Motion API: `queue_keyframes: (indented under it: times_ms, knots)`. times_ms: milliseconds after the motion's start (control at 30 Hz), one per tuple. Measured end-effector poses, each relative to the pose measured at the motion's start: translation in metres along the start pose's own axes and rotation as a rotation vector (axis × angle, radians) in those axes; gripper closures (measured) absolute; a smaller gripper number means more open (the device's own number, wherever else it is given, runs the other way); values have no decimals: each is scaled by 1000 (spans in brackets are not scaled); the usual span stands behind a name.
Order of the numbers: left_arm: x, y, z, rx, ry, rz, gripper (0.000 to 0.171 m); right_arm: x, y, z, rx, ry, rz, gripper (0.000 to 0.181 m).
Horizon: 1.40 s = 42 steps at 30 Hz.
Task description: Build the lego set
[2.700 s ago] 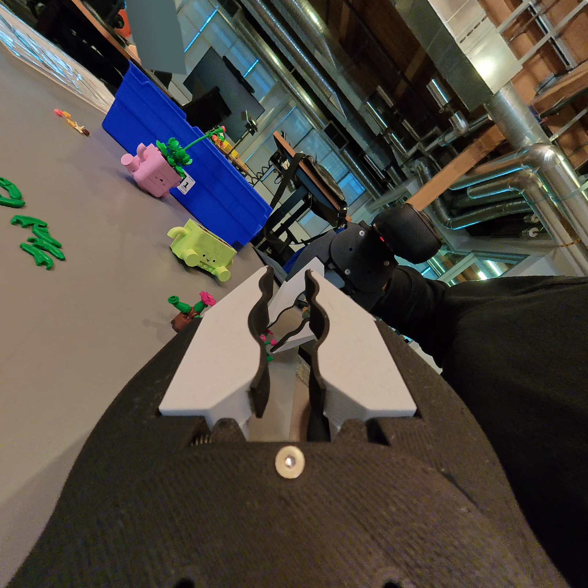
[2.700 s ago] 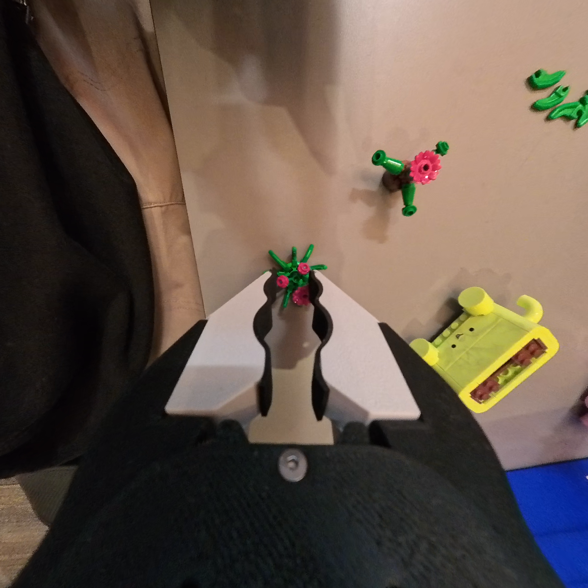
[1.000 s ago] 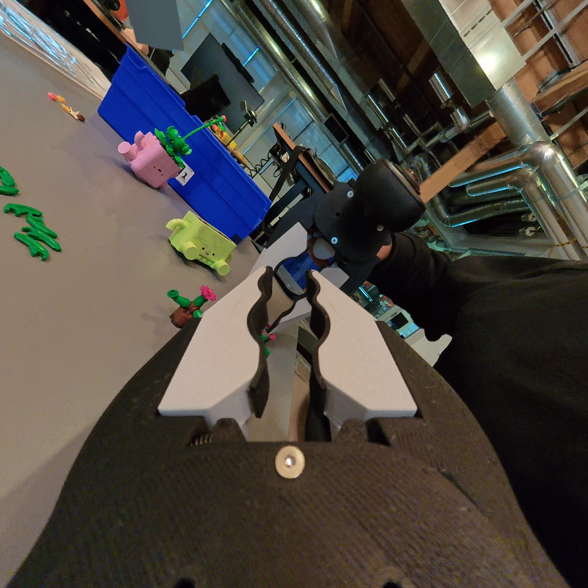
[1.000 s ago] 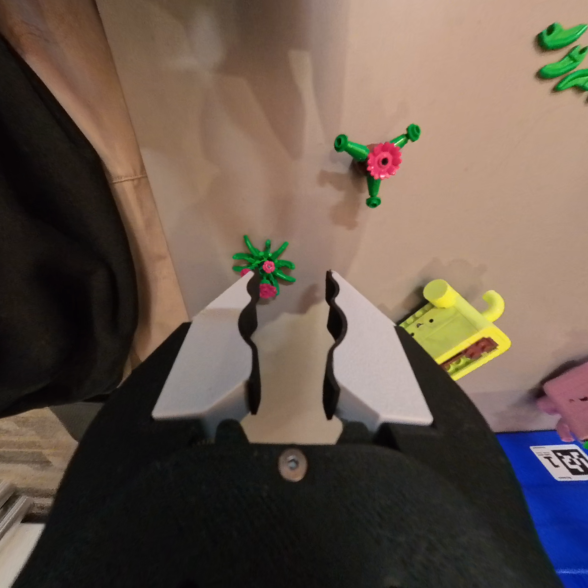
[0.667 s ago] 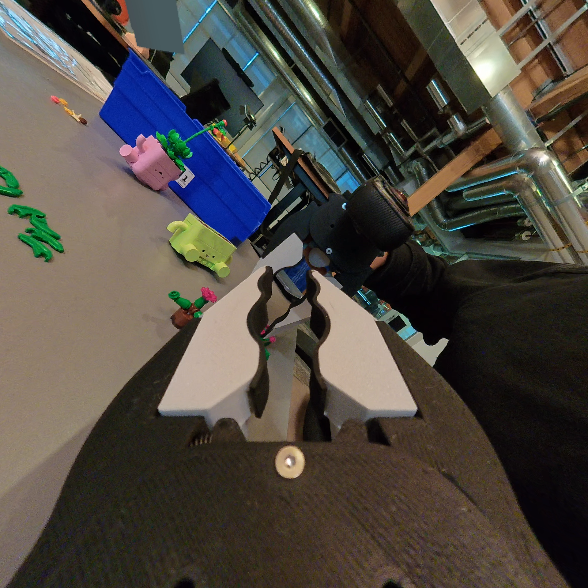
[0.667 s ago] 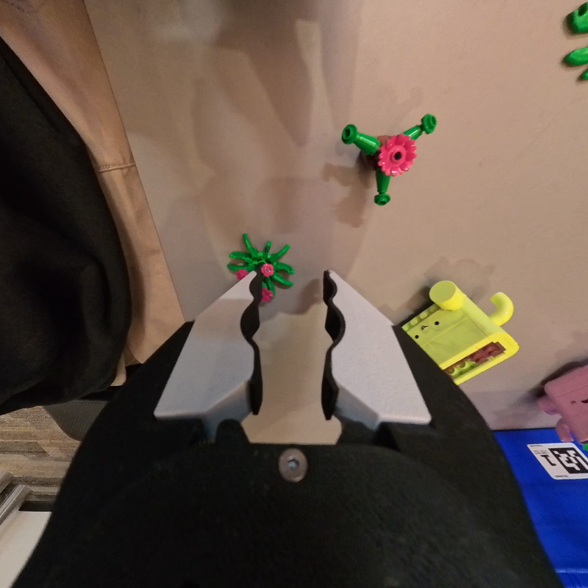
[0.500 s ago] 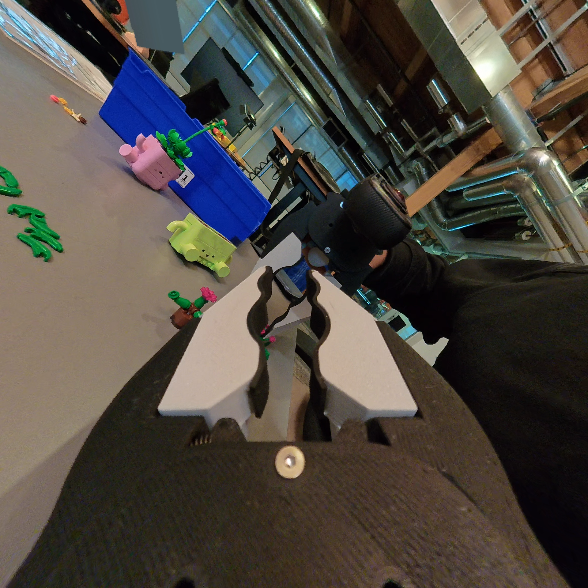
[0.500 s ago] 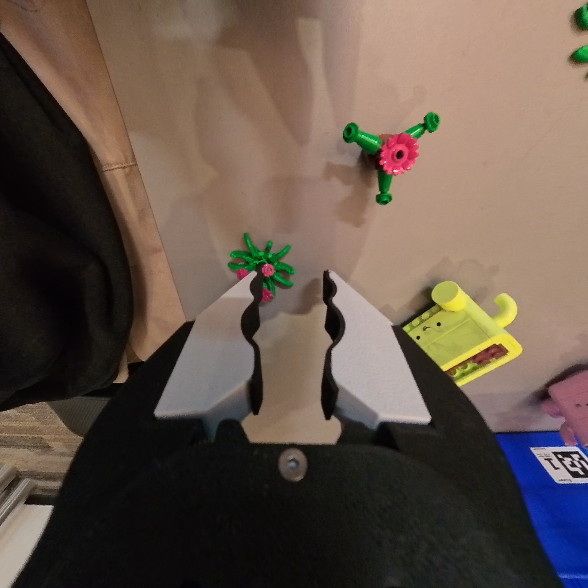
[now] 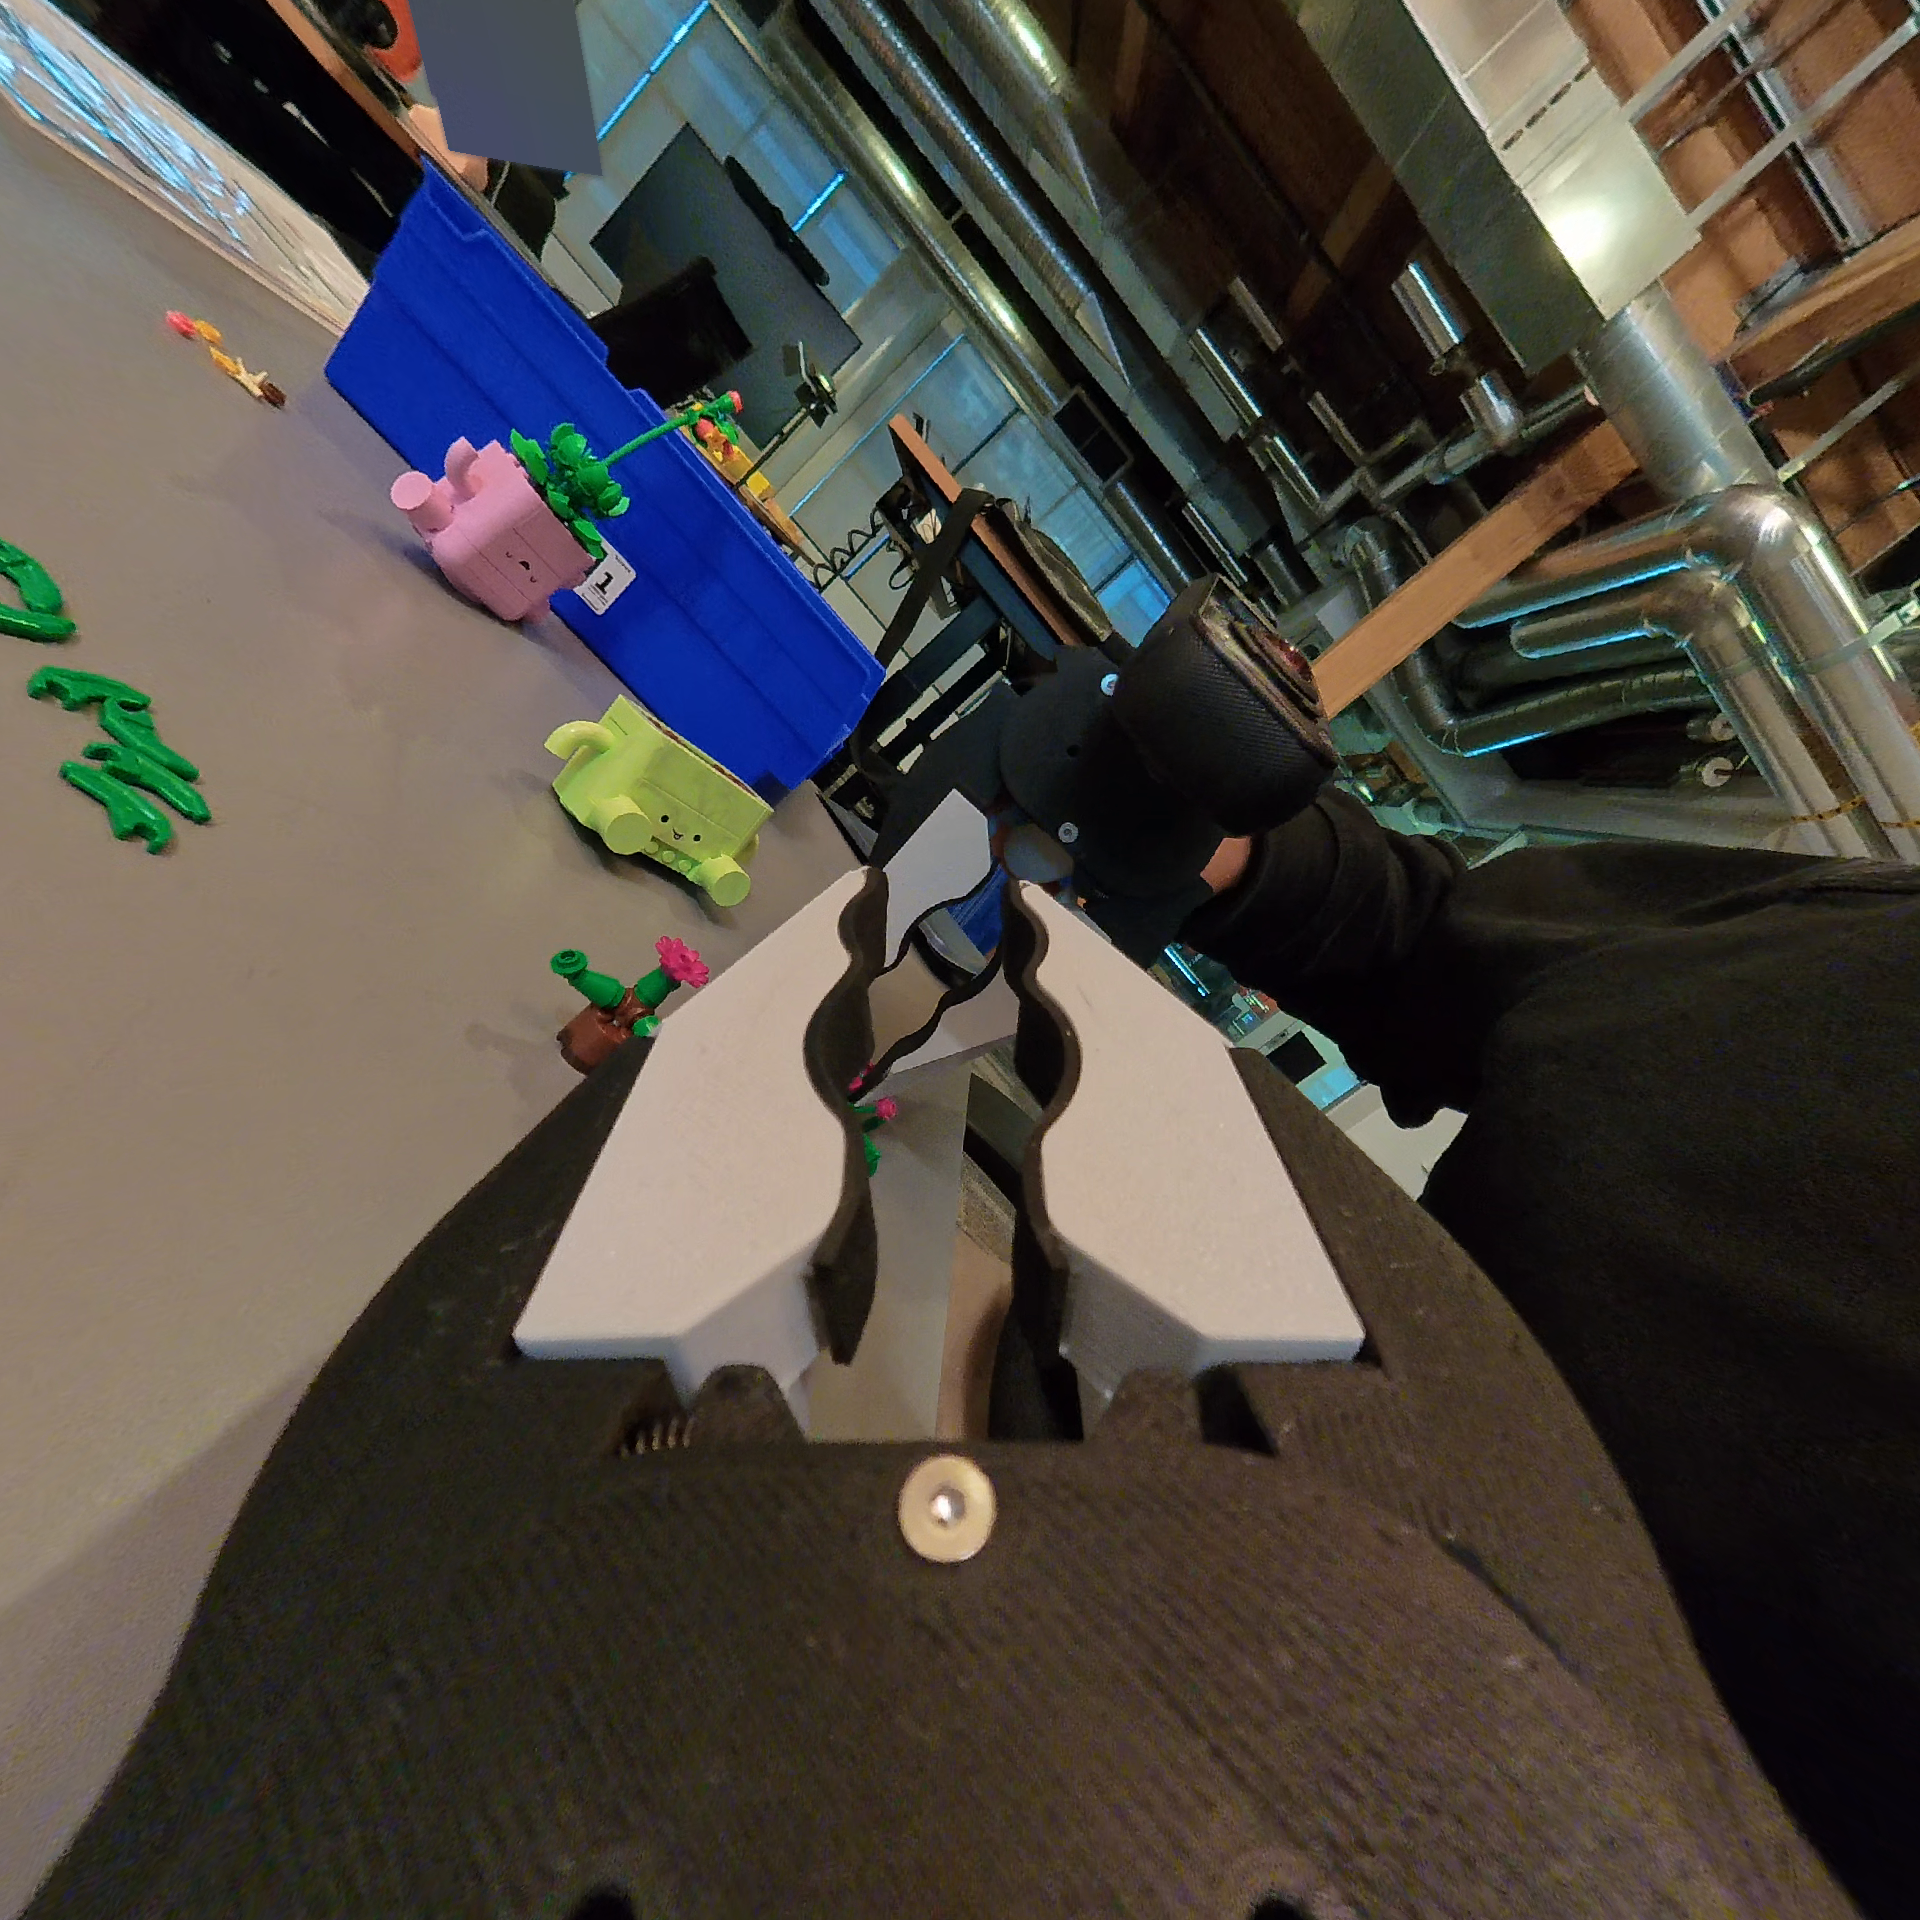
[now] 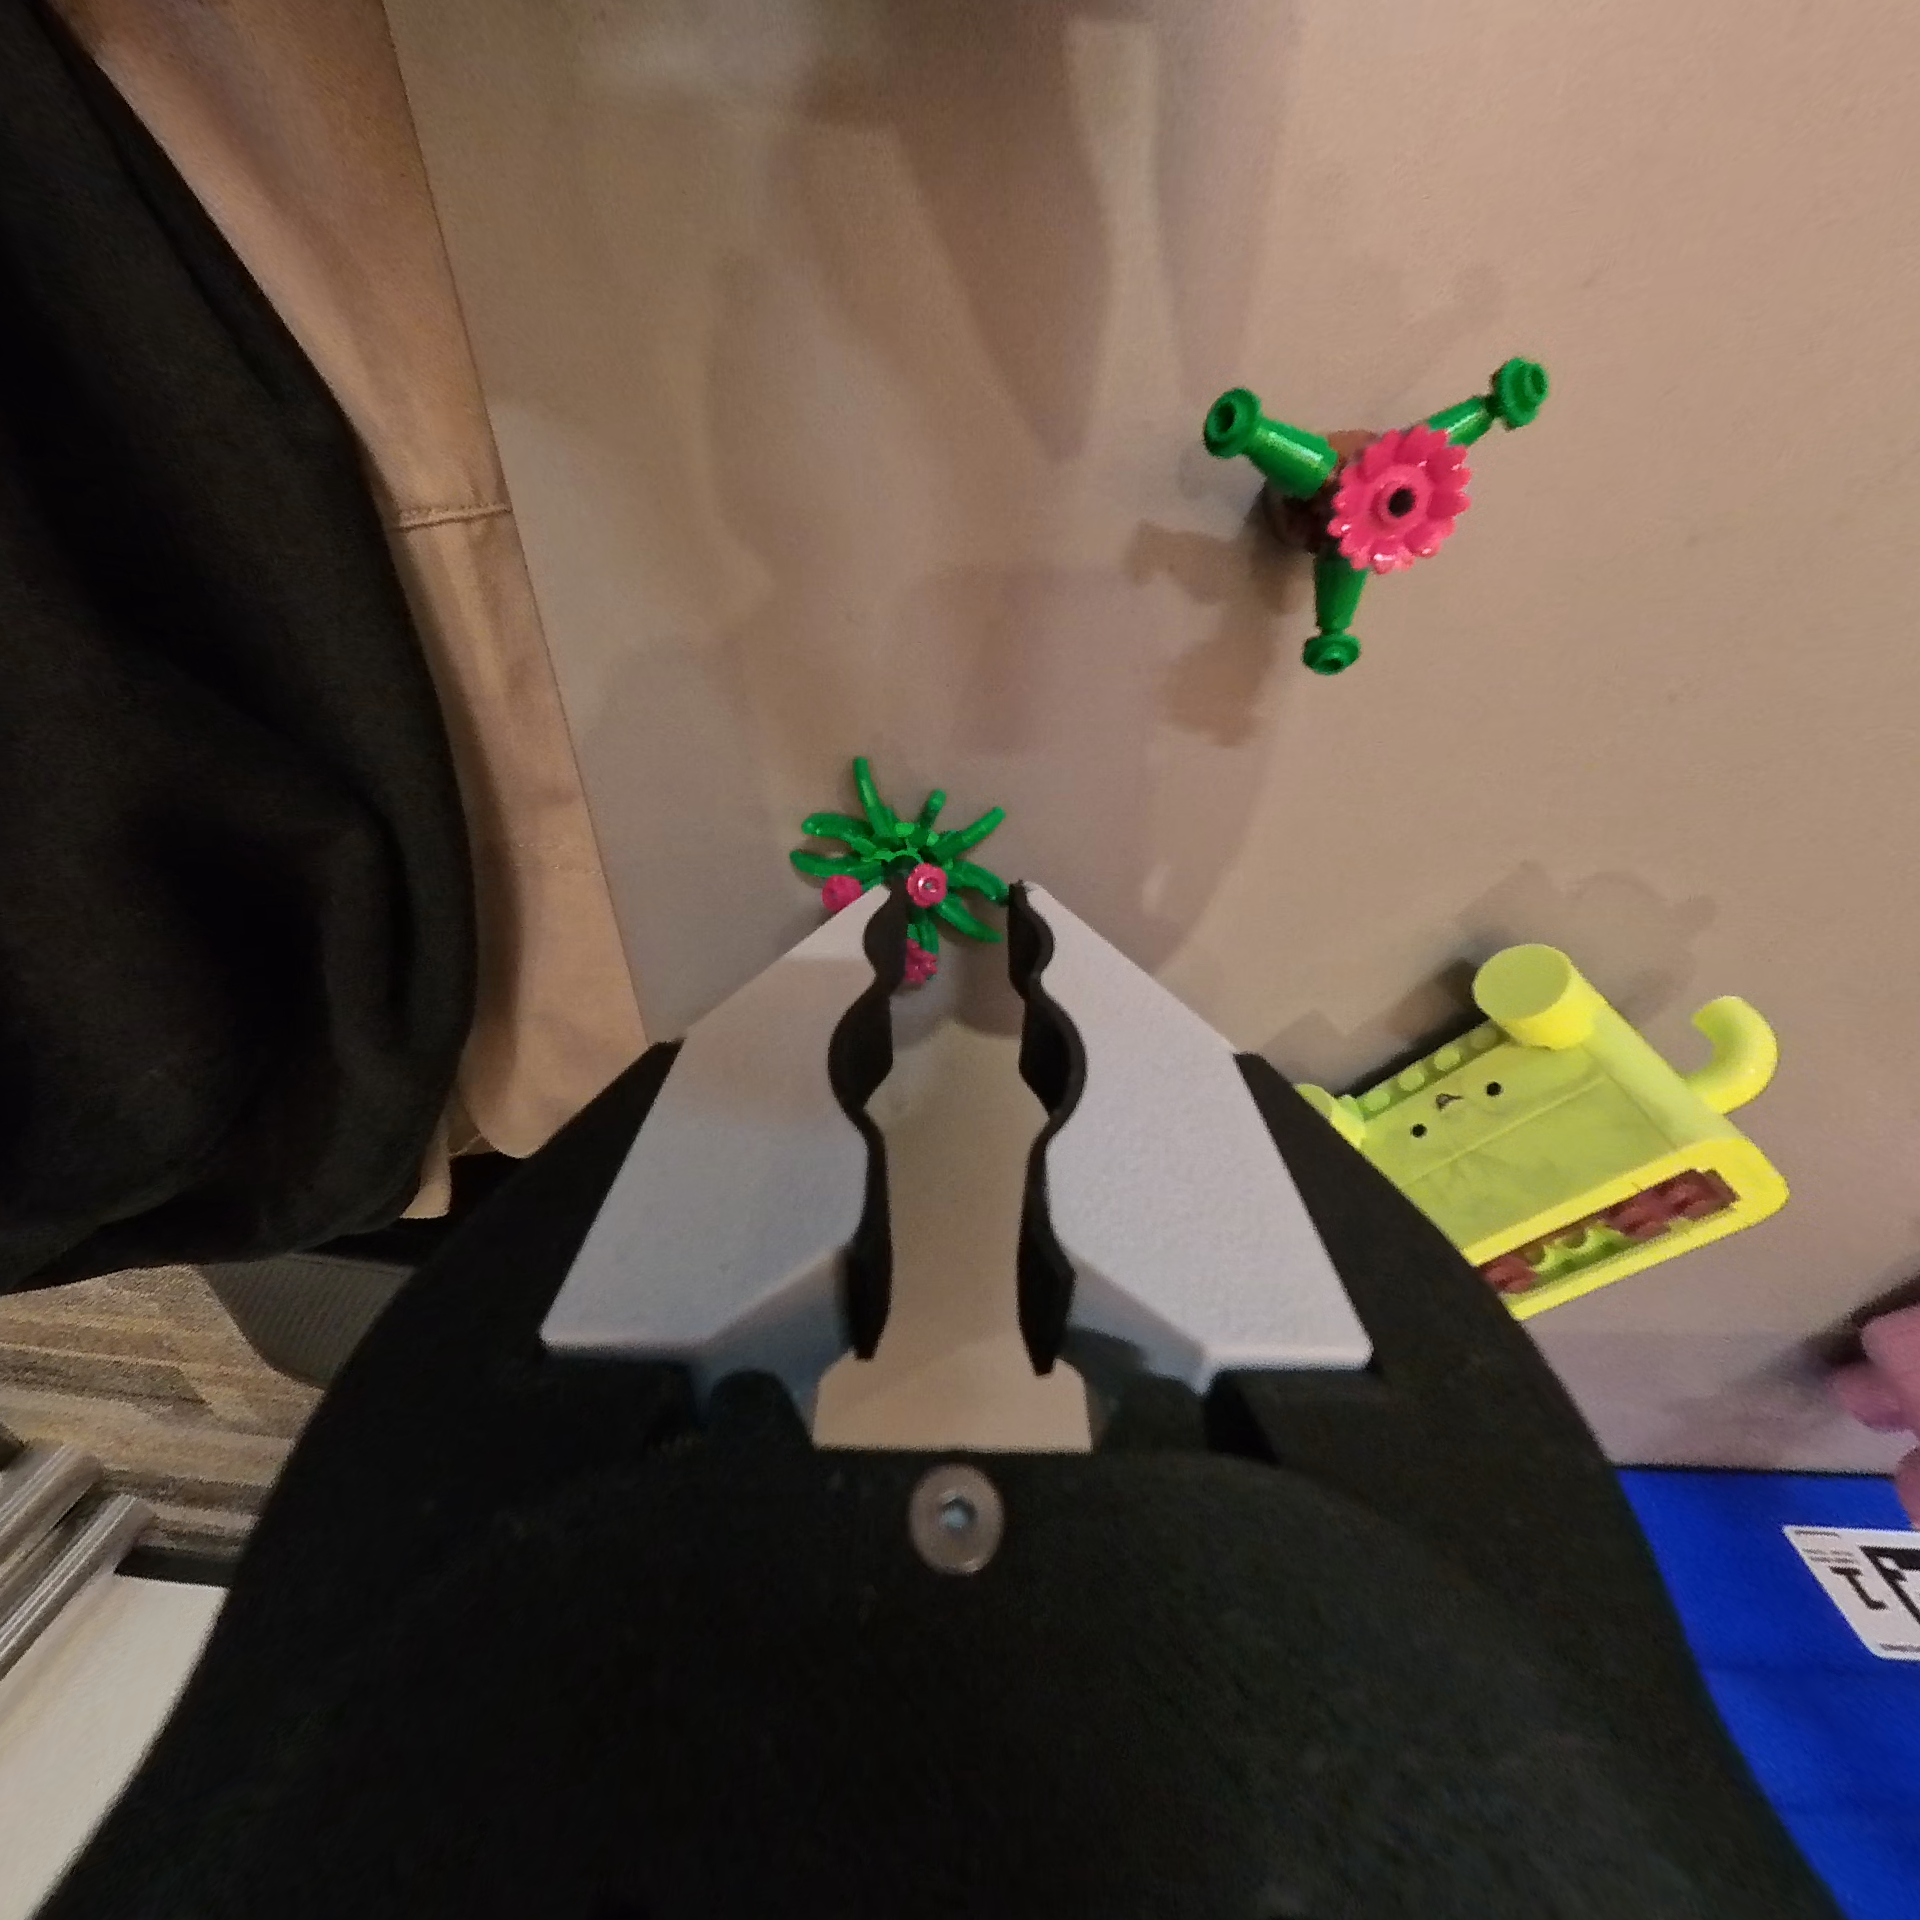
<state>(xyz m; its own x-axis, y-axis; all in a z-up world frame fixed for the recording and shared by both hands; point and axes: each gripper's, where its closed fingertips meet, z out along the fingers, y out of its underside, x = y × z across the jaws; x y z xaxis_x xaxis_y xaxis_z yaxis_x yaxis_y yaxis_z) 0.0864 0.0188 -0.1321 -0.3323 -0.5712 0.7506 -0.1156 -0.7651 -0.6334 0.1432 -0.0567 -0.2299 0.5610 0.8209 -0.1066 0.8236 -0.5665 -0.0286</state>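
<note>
A small spiky green plant with pink flowers (image 10: 899,857) lies on the beige table (image 10: 935,364) near its edge. My right gripper (image 10: 948,899) is narrowed around it. The left pad covers part of the plant and a leaf tip reaches the right pad. The plant also shows in the left wrist view (image 9: 871,1112), under the right gripper's black body (image 9: 1143,769). My left gripper (image 9: 951,894) hovers with jaws apart and nothing between them. A pink flower on a brown base with green stems (image 10: 1392,499) stands farther in.
A lime green pot (image 10: 1507,1153) lies on its side by the blue bin (image 9: 644,540). A pink pot with a plant (image 9: 499,540) leans on the bin. Loose green leaves (image 9: 125,779) lie far left. The table edge and a person's leg (image 10: 416,520) are close. The grippers' ends are close to 12 cm from one another. The lime green pot (image 10: 1507,1153) lies some 10 cm from my right tips, 15 cm from my left tips. Look for it in the left wrist view (image 9: 692,797) too.
My right gripper let go of the spiky plant and opened wide, then narrowed around it again in the last half second. The left gripper has barely moved.
</note>
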Motion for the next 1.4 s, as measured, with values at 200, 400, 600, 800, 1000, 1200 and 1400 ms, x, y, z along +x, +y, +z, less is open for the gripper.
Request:
queue_keyframes:
  times_ms: [200, 400, 600, 800, 1000, 1200, 1400]
  knots:
    - [0, 0, 0, 0, 1, 0, 152, 4, -1, -1, 3, 41, 3, 156]
    - [-1, 0, 0, -3, -7, 12, 151, 14, -7, -23, 150, 111, 64, 130]
    - [0, 4, 2, -32, -34, 83, 151, 23, 0, -57, 447, 192, 220, 128]
    - [3, 2, 3, -48, -148, 363, 151, 27, 6, -73, 844, 396, 310, 122]
    - [-9, 3, 7, -119, -349, 708, 145, 55, 8, -79, 1126, 629, 296, 126]
    - [-27, -7, 6, -134, -525, 824, 94, 58, -9, -84, 1336, 410, 322, 124]
    - [-49, -21, 17, -169, -574, 860, 78, 43, 0, -101, 1496, 424, 269, 150]
